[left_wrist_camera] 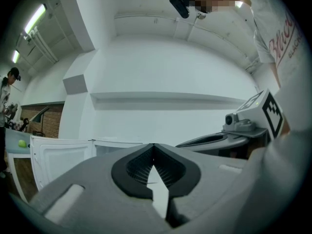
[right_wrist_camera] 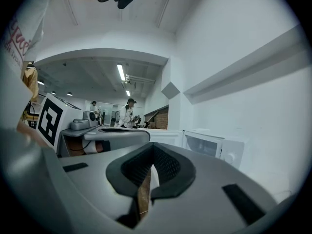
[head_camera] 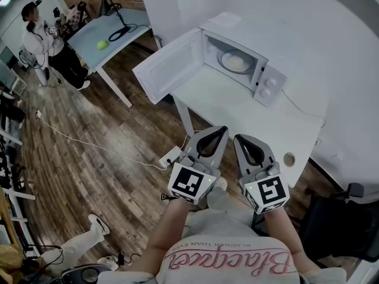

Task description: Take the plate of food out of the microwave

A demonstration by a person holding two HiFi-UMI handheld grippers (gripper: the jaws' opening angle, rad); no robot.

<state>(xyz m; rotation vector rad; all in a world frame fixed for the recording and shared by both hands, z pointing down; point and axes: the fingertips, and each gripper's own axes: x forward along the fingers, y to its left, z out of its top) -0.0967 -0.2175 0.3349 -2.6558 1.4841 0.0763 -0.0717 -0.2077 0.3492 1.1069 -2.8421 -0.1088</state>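
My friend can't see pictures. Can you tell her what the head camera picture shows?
A white microwave sits on a white table with its door swung open and a plate of food inside. Nearer the camera, a person holds the left gripper and right gripper, both shut and empty, pointing toward it.

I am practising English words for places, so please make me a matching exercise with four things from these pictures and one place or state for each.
1 white microwave door
2 round plate of pale food
3 small green ball
4 left gripper

a on the light blue table
b shut, empty
c swung open
d inside the white microwave

Pairs: 1-c, 2-d, 3-a, 4-b
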